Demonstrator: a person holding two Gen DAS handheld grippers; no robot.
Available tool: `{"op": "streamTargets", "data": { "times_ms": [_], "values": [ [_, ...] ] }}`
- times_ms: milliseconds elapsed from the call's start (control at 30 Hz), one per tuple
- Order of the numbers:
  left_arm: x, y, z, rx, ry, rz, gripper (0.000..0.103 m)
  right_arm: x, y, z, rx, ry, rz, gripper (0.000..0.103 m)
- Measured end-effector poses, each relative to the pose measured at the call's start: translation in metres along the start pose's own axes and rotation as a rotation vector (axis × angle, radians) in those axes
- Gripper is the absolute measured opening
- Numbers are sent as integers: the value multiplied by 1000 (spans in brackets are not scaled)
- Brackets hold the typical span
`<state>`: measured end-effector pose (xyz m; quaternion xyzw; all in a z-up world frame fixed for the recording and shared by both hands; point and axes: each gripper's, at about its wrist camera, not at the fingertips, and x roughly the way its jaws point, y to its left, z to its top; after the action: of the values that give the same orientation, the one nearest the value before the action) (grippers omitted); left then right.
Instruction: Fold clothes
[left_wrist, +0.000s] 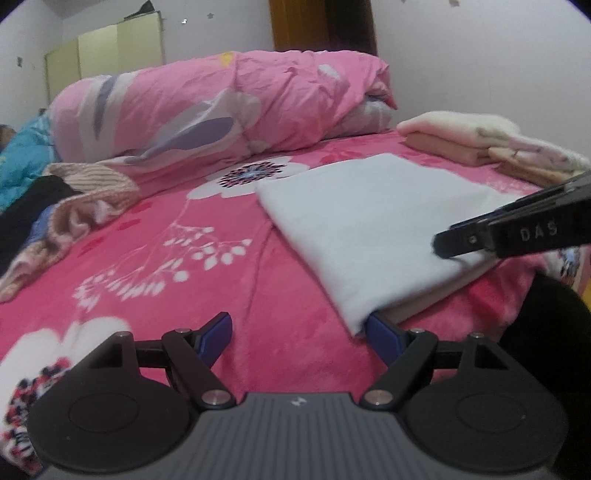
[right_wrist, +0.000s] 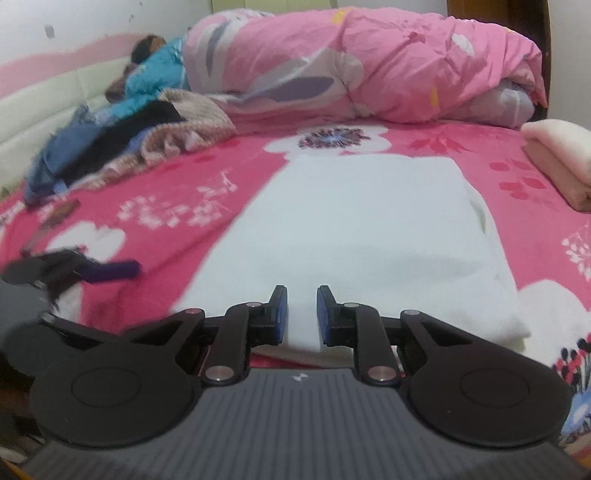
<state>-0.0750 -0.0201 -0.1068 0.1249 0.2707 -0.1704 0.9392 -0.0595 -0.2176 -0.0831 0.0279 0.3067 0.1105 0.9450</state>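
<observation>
Now we have the white cloth (right_wrist: 354, 236) lying folded flat on the pink bed (left_wrist: 155, 236), its long axis running away from us toward the rolled quilt (left_wrist: 229, 107). Our right hand-held gripper (right_wrist: 302, 314) sits at the near short edge, about mid-width, its jaws drawn close on a ridge of the white fabric — we judge it is grasping that edge, though the pads are narrow-set rather than fully together. Our left hand-held gripper (left_wrist: 299, 339) is released, jaws spread wide; its right finger (left_wrist: 384, 336) pokes just under the cloth's near left corner, while the other finger lies over bare bedspread.

So the cloth lies ahead of both grippers, and the right one is the nearer and the only one with a hold. For the next fold we would likely need the left to close on that corner, then carry the near edge forward along the long axis.

Folded clothes (left_wrist: 480, 144) sit stacked at the far right; unfolded garments (right_wrist: 122, 147) are heaped at the far left.
</observation>
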Motion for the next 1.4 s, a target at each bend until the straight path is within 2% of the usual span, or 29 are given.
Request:
{"op": "streamTargets", "data": {
  "times_ms": [67, 167, 267, 400, 500, 633, 733, 800, 900, 1000, 1133, 1233, 1300, 1400],
  "values": [
    [0, 1, -3, -8, 22, 21, 78, -1, -7, -1, 48, -3, 23, 16],
    [4, 9, -4, -54, 49, 12, 77, 3, -4, 4, 68, -19, 67, 16],
    [1, 15, -3, -64, 44, 4, 77, 10, 11, 5, 29, -12, 123, 16],
    [-11, 32, -8, -95, 30, -16, 76, 6, 16, -13, 9, 36, 128, 16],
    [-22, 44, -4, -138, -21, -52, 77, -8, 9, -21, 43, 78, 129, 16],
    [-17, 30, 16, -86, -82, -101, 78, -33, -3, -9, 60, -5, 69, 16],
    [-1, 10, 30, -19, -69, -137, 80, -42, -15, 0, 19, -69, -52, 16],
    [8, 1, 30, -2, -38, -160, 80, -43, -27, -5, -24, -75, -141, 16],
    [21, -14, 32, 23, 10, -195, 81, -44, -49, -21, -57, -19, -250, 14],
    [25, -16, 29, 17, 43, -207, 82, -62, -66, -30, 6, 3, -251, 16],
    [25, -17, 29, 11, 72, -209, 83, -82, -81, -25, 118, -106, -184, 16],
    [19, -17, 33, 20, 66, -201, 83, -77, -85, -14, 130, -162, -151, 16],
    [16, -16, 37, 18, 52, -199, 83, -68, -89, -13, 129, -157, -146, 16],
    [19, -15, 43, -4, 55, -204, 83, -52, -97, -25, 145, -79, -179, 17]
  ]
}}
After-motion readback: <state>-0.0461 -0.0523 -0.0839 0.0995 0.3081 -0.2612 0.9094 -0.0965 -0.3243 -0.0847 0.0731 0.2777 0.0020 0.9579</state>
